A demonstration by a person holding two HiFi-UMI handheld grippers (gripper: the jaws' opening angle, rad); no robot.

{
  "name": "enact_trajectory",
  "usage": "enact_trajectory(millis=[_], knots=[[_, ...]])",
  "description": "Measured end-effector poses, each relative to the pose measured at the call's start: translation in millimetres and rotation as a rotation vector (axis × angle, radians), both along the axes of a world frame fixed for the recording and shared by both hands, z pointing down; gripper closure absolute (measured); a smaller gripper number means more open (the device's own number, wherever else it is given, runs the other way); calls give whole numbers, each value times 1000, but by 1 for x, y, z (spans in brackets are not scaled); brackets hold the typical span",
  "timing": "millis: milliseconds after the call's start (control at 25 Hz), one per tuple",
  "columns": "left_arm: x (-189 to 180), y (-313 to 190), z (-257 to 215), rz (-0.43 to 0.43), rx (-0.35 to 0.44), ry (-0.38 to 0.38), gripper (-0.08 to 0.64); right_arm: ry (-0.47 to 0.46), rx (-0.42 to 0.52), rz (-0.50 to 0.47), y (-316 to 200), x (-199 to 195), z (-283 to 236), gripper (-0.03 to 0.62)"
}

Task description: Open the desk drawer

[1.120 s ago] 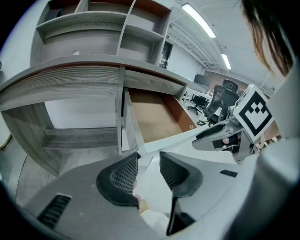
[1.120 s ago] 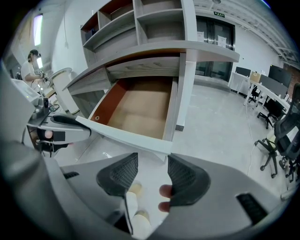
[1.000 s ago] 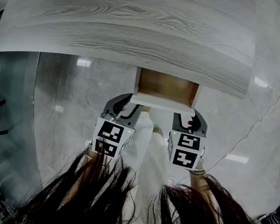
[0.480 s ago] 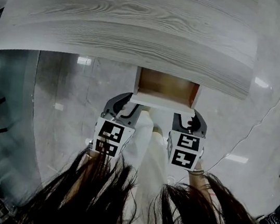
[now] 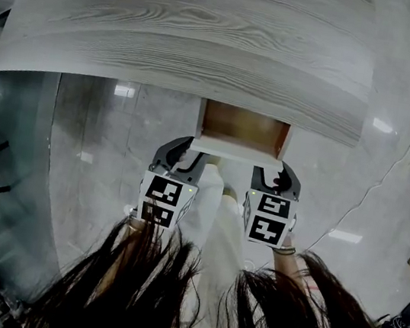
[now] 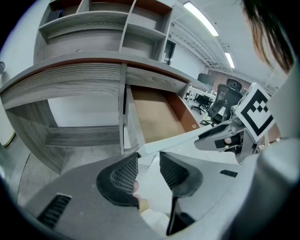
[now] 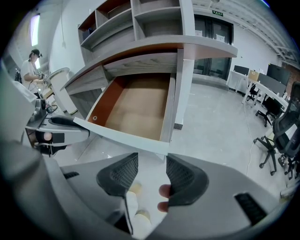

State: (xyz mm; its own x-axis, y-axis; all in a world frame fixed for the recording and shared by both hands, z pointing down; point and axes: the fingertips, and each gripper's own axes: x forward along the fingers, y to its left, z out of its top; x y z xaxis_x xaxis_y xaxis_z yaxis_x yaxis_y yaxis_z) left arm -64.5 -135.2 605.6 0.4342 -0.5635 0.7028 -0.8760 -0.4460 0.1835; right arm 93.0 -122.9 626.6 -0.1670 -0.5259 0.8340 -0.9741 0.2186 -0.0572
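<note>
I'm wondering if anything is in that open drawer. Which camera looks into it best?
The right gripper view: it looks into the drawer, showing most of its bare brown floor. The left gripper view sees it slanted from the side; the head view shows only a strip below the desk top.

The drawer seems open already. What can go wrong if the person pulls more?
1. The jaws of the left gripper and the right gripper stand apart at the drawer front, so a pull may slip off.
2. The drawer stands well out from the desk; more pull might bring it right out.
</note>
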Motion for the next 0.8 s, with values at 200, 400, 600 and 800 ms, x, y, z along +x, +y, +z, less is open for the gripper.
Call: enact_trajectory(millis=[200,400,600,800], knots=[[-2,1,3,-10,3,-20,425,-1,-1,2,1,0,1,399],[-1,1,4,-26,3,-36,425,1,-11,-8,0,1,1,399],[-4,7,8,-42,-7,-45,425,0,-25,-24,3,0,1,399],[-3,13,11,-40,-6,-71,426,-9,-26,-43,10,1,1,399]])
